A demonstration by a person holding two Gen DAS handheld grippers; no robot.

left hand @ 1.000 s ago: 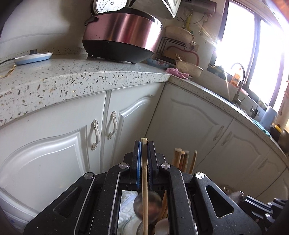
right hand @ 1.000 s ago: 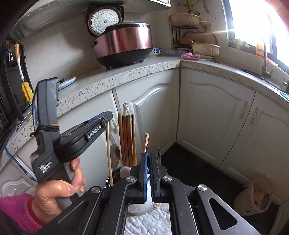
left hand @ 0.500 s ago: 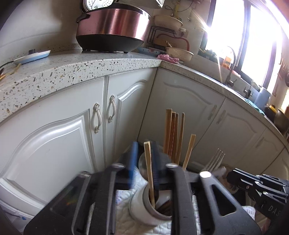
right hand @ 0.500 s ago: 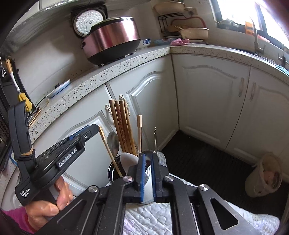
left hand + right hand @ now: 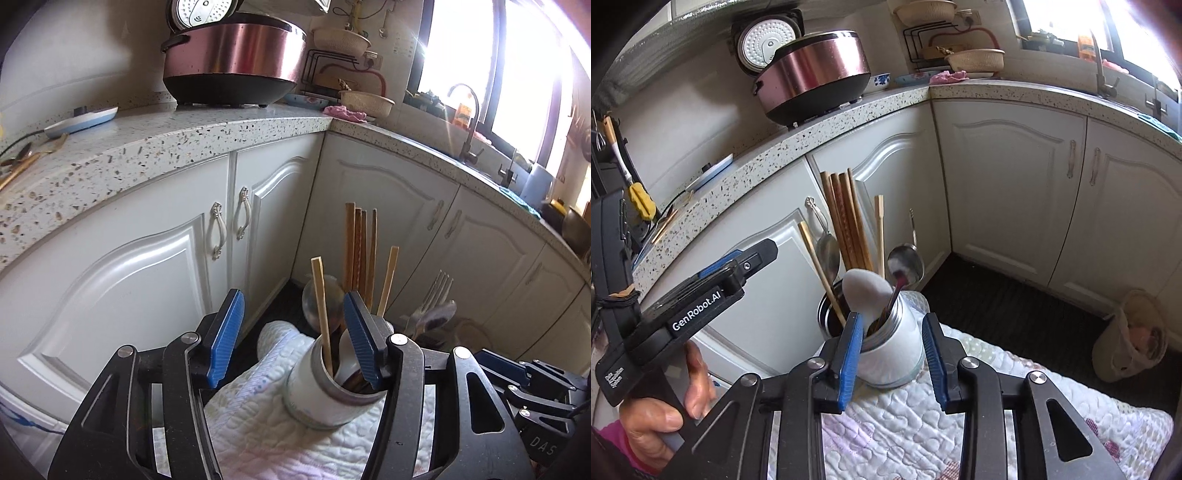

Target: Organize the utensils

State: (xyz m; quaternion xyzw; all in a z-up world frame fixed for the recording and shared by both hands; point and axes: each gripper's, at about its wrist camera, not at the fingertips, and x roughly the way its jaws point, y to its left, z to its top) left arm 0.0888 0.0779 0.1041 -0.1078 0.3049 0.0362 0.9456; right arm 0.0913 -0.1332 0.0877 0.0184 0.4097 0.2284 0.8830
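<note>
A white utensil holder [image 5: 325,395] [image 5: 894,350] stands on a quilted cloth [image 5: 266,424] [image 5: 897,424]. It holds several brown chopsticks [image 5: 360,247] [image 5: 846,221], a light chopstick [image 5: 321,306] [image 5: 820,266], a second light chopstick [image 5: 388,280] [image 5: 880,232], metal spoons [image 5: 905,262], a white spoon [image 5: 866,291] and a fork [image 5: 437,290]. My left gripper [image 5: 293,332] is open and empty, just above and in front of the holder. My right gripper [image 5: 890,350] is open, with the holder between its blue pads, apart from them.
White cabinets run under a speckled countertop [image 5: 184,136] that carries a pink rice cooker [image 5: 232,62] [image 5: 816,74]. A sink tap [image 5: 469,122] stands under the window. A bag [image 5: 1130,336] sits on the dark floor at right.
My left gripper let go of the light chopstick, which now stands in the holder, and opened wide. My right gripper also opened. Both moved back and lower.
</note>
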